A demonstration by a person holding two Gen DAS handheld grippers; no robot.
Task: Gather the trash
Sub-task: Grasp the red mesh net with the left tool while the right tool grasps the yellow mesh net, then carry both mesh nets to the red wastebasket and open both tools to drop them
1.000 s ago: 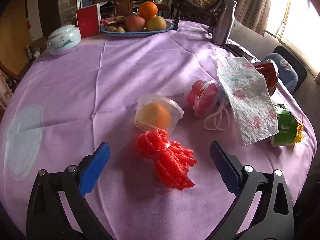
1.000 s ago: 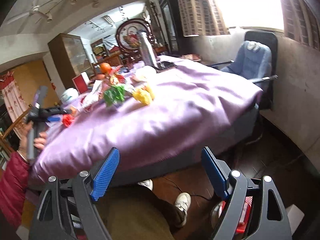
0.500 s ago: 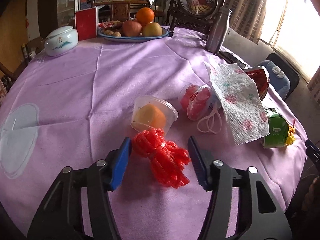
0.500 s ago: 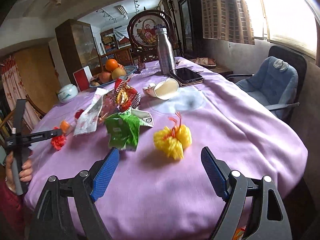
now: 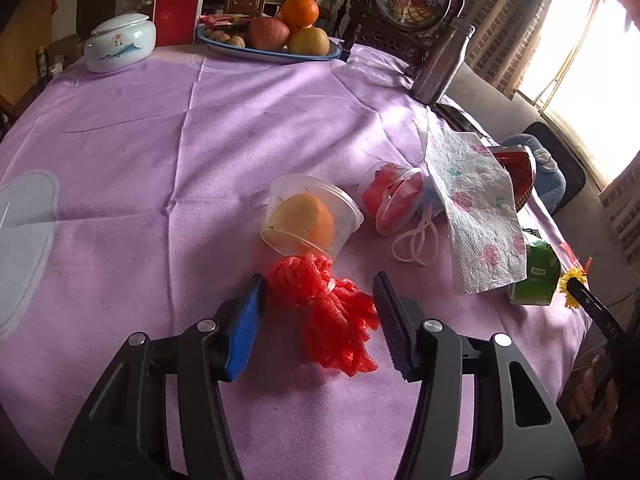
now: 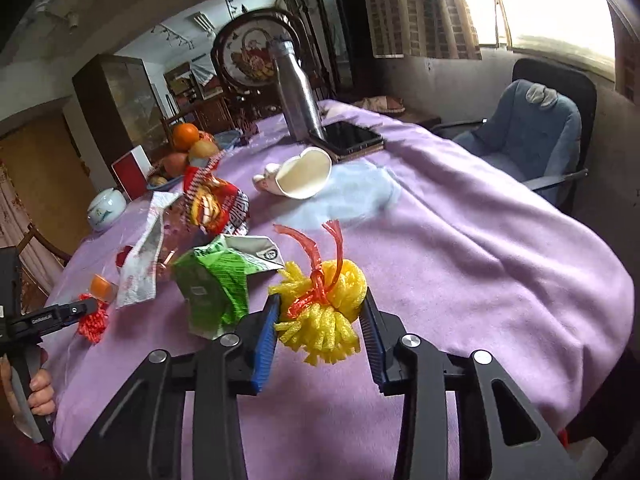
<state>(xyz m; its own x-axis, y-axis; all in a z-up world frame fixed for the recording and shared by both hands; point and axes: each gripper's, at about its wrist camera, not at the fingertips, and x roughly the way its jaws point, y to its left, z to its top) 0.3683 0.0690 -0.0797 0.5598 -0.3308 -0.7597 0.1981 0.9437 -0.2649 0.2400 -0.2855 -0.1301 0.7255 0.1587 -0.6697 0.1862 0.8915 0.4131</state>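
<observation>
While the red foam net (image 5: pixel 328 312) is lying bunched and tied at one end on the purple tablecloth (image 5: pixel 160 128), the left gripper (image 5: pixel 320 312) is straddling it with its jaws part closed, the right pad touching the frayed strands and the left pad just beside the knot; whether it is pinching cannot be told. Just beyond, a clear tub holding an orange (image 5: pixel 308 216) is tipping toward the net, leaving little room there, while bare cloth is stretching wide toward the table's left edge. Near the table's right edge, the right gripper (image 6: pixel 320 320) has just been closing, and its pads are pressing a yellow foam net (image 6: pixel 324 304) tied with red mesh, crowded on one side by a green packet (image 6: pixel 216 284).
</observation>
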